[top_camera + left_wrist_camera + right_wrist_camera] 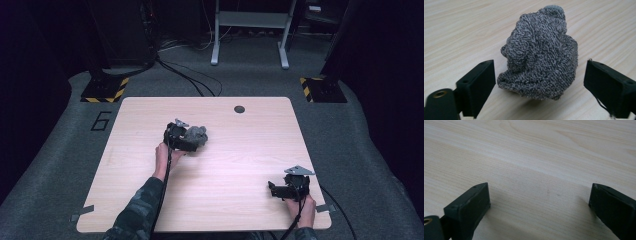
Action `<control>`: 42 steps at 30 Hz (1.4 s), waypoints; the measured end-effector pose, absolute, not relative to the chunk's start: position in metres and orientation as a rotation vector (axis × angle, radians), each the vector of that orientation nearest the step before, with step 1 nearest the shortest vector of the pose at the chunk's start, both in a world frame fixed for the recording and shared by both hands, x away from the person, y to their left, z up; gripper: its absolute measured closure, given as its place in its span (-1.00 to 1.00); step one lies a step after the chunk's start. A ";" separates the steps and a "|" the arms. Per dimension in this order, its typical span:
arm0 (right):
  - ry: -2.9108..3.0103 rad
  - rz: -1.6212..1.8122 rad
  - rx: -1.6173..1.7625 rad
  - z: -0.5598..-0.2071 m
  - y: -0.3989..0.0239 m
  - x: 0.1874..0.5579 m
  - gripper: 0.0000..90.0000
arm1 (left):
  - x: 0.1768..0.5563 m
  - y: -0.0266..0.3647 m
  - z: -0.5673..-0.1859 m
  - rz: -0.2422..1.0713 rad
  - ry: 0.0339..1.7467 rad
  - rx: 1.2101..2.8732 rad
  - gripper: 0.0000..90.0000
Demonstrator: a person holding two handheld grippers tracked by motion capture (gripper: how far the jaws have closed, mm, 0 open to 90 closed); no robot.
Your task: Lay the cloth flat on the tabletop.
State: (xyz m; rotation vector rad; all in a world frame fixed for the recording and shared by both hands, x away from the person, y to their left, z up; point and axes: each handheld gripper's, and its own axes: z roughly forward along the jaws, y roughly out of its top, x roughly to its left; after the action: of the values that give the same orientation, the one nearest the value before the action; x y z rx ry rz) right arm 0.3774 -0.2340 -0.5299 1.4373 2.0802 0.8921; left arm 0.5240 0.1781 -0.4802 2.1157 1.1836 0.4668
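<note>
Near the middle of the counter (150, 210), slightly left, a crumpled grey knitted cloth (540, 53) sits bunched between the spread jaws of the left hand-held gripper (539, 80), neither pad pressing it. Over bare wood near the front right corner, the right hand-held gripper (540, 202) has its 2 jaws wide apart.

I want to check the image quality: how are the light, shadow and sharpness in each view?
High view: a bright pool of light on the table, dark surroundings, slightly soft. Left gripper view: the grey knitted cloth is sharp, with a soft shadow beneath; the far table blurs. Right gripper view: even light, no glare, faint shadows beside the fingers.
</note>
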 end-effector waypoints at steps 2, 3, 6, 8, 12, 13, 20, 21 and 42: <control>2.078 0.894 1.439 -0.530 -0.234 0.377 -0.93 | 0.526 0.177 -0.483 0.468 1.189 2.121 -0.67; 2.079 0.893 1.439 -0.530 -0.234 0.377 -0.93 | 0.526 0.176 -0.484 0.468 1.196 2.121 -0.66; 2.079 0.894 1.436 -0.530 -0.234 0.377 -0.93 | 0.527 0.175 -0.486 0.470 1.189 2.126 -0.55; 2.083 0.894 1.431 -0.530 -0.234 0.377 -0.93 | 0.527 0.174 -0.487 0.480 1.186 2.122 -0.47; 2.086 0.893 1.429 -0.530 -0.234 0.377 -0.93 | 0.526 0.172 -0.489 0.488 1.185 2.130 -0.28; 2.086 0.893 1.429 -0.530 -0.234 0.377 -0.93 | 0.526 0.172 -0.489 0.494 1.186 2.135 -0.28; 2.085 0.894 1.429 -0.530 -0.234 0.377 -0.93 | 0.524 0.169 -0.491 0.532 1.174 2.131 0.10; 2.086 0.894 1.429 -0.530 -0.234 0.377 -0.93 | 0.523 0.169 -0.490 0.541 1.176 2.132 0.17; 2.085 0.893 1.434 -0.530 -0.234 0.377 -0.92 | 0.498 0.174 -0.458 0.613 1.071 2.031 0.54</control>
State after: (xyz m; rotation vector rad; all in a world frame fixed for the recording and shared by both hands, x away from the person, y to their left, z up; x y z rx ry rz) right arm 0.3771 -0.2341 -0.5297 1.4339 2.0847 0.8933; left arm 0.4980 0.1745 -0.4582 2.0307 1.0713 0.6127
